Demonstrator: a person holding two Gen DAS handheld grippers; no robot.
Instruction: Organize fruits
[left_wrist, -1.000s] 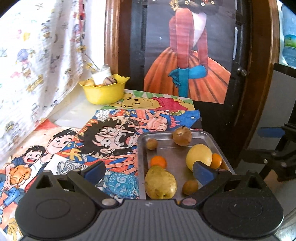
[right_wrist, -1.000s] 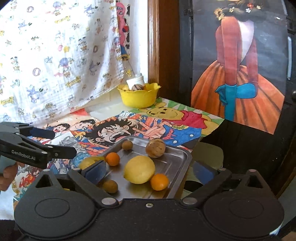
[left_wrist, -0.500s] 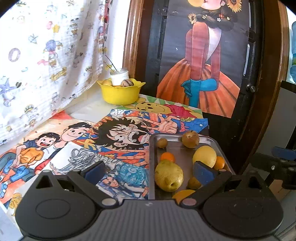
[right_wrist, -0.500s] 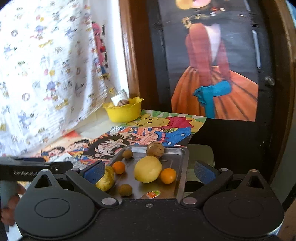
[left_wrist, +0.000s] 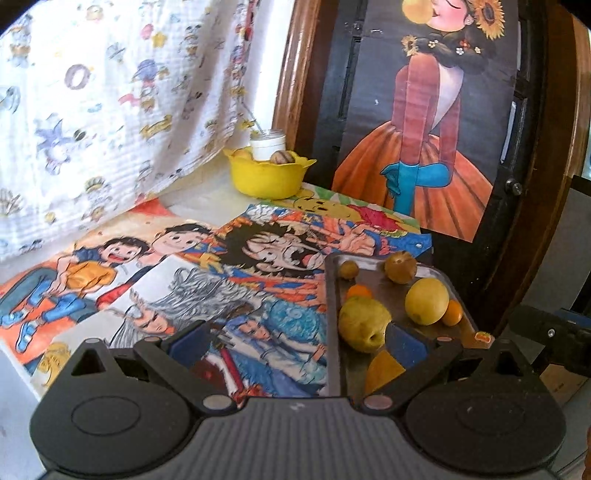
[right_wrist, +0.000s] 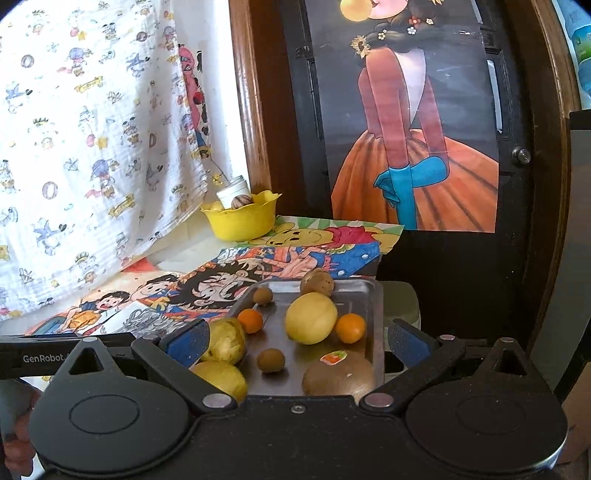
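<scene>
- Because the metal tray (right_wrist: 373, 314) sits at the table's right edge with its far corner over the gap beside the dark door, any sideways nudge from a gripper could, in my judgement, tip it or send fruit off that side.
- Round fruits lie loose on the tray: a large yellow fruit (right_wrist: 311, 318), two small oranges (right_wrist: 350, 328), a pear-like fruit (right_wrist: 226, 340), a brown stickered fruit (right_wrist: 338, 374) and small brown ones. A pinch set off-centre would likely squirt one away and set the neighbours rolling, since the yellow fruit and one orange touch.
- The yellow bowl (right_wrist: 242, 219) stands well apart at the back of the table, already holding a round striped thing and a white jar, so a carried fruit could drop on the way or crowd that bowl.
- The right gripper (right_wrist: 297, 338) hovers low over the tray's near end, pointing forward, its jaws wide apart and holding nothing; the fruits lie between and ahead of its fingers.
- The left gripper (left_wrist: 295, 341) hangs left of it, above the cartoon posters (left_wrist: 207, 280), jaws likewise apart and empty, its right finger over the tray's near-left part.
</scene>
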